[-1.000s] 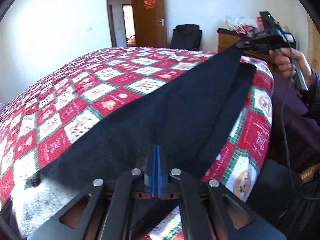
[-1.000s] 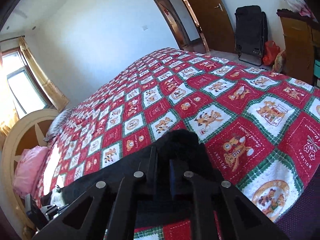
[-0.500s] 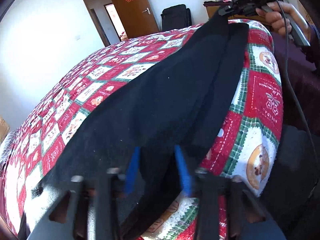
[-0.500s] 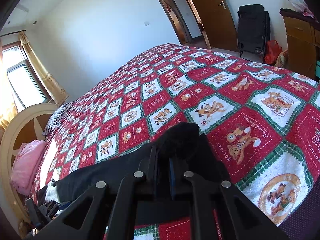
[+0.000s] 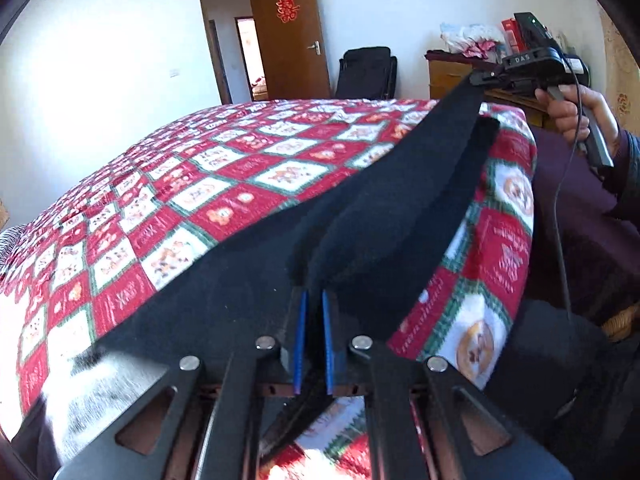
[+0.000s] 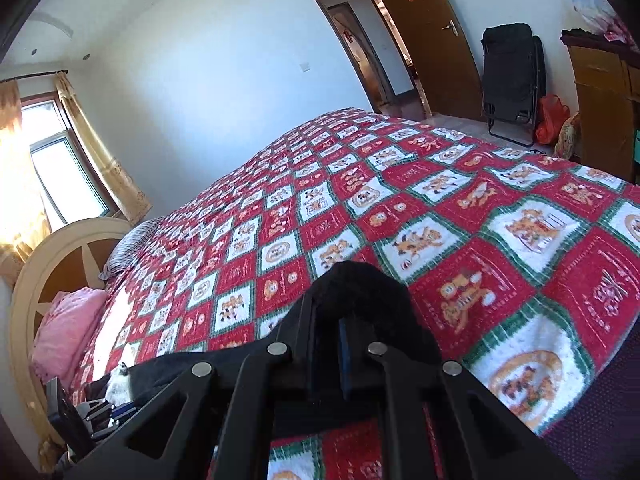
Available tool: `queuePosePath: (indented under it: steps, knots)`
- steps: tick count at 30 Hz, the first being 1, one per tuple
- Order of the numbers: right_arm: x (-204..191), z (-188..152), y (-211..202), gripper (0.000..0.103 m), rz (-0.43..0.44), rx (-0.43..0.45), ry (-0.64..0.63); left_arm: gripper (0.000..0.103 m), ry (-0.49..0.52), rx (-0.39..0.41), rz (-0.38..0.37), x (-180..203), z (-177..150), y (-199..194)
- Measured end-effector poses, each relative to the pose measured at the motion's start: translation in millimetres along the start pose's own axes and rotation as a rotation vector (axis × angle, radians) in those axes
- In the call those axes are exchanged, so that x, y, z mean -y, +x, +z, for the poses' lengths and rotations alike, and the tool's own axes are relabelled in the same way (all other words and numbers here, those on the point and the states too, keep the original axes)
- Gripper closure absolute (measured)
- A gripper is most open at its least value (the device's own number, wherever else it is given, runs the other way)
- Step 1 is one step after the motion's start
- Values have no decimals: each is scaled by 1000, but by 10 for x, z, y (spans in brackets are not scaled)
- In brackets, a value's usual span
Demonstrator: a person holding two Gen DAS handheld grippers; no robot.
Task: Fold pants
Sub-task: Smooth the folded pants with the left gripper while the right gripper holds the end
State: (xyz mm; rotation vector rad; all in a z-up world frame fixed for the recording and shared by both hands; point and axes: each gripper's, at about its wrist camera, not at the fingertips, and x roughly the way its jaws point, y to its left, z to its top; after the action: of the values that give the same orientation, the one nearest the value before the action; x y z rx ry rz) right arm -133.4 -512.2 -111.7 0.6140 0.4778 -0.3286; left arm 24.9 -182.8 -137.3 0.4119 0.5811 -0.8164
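**Pants strung end to end, both grippers clamped**

Black pants stretched along near edge of bed, over red-green-white patchwork quilt. Long axis running straight from left gripper out to right gripper, approx. parallel to bed edge. Blue pads of left gripper nearly together w/ a fold of black cloth pinched at tips. Right gripper, seen in own cam, jaws narrow too, bunched black cloth gripped and humped over tips. One end per hand, so neither nearer; next fold prob. calls for bringing one end over to the other along that axis. Second leg lying flat beside the taut one, toward bed edge.

Writing: "DAS" on right gripper body; red paper double-happiness character on brown door. Quilt squares lettered, too blurred to read.
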Motion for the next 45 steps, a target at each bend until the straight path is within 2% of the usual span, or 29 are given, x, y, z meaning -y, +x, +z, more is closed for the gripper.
queuePosePath:
  steps: [4,6,8,9,10,11,12,13,16,19,21,23,24,25,26,28,31,32,35,37,38,40,42,44,45]
  knots:
    - [219,-213,106,93,-31,-88,26,94,28,-57,-15,93,-149,178]
    - [368,-289,142,88,-37,-122,75,94,33,-67,-12,125,-202,232]
    - [508,-297,83,86,20,-111,145,92,33,-55,-14,129,-205,220]
    - [536,-277,58,84,19,-106,161,90,28,-53,-17,120,-203,218]
    - [538,-240,7,73,0,-83,166,88,26,-54,-18,115,-203,217]
    - [530,-199,-66,68,-29,-40,161,88,27,-50,-13,115,-200,210]
    - [526,-152,-134,63,-53,-1,158,87,26,-44,-9,122,-205,198]
    - [532,-99,-179,62,-53,24,163,87,23,-43,-11,127,-209,192]
    - [560,86,-121,62,1,-2,195,85,21,-45,-10,144,-234,182]
    - [508,257,206,62,28,-144,179,83,25,-48,-9,143,-242,208]
    - [467,307,500,62,-10,-252,166,83,16,-43,-14,128,-247,216]
    - [429,335,726,62,-23,-309,166,83,5,-39,-21,109,-254,217]
    - [399,330,819,66,-15,-332,161,83,-3,-36,-27,96,-259,215]
    - [352,313,908,86,-15,-361,139,83,-9,-33,-31,87,-264,211]
    - [316,307,959,90,-24,-369,120,83,-11,-34,-31,88,-265,211]
    - [218,334,906,92,-1,-323,83,83,-8,-33,-29,88,-268,208]
    - [54,397,617,92,63,-173,13,83,-9,-30,-27,88,-278,210]
    - [56,398,582,92,60,-142,7,83,-9,-30,-25,93,-280,212]
    - [207,365,809,87,-51,-222,3,83,5,-30,-16,123,-280,211]
    - [355,320,906,57,-136,-268,19,83,16,-32,-9,139,-283,206]
    - [412,310,866,55,-203,-244,14,81,17,-32,-9,144,-285,200]
    - [494,308,703,55,-255,-178,34,80,20,-35,-6,150,-284,188]
    - [531,295,482,55,-230,-127,88,75,26,-34,-1,160,-277,161]
    - [447,239,251,55,-174,-72,81,59,24,-23,19,164,-285,122]
    - [379,212,190,55,-142,-64,60,55,16,-11,20,161,-288,101]
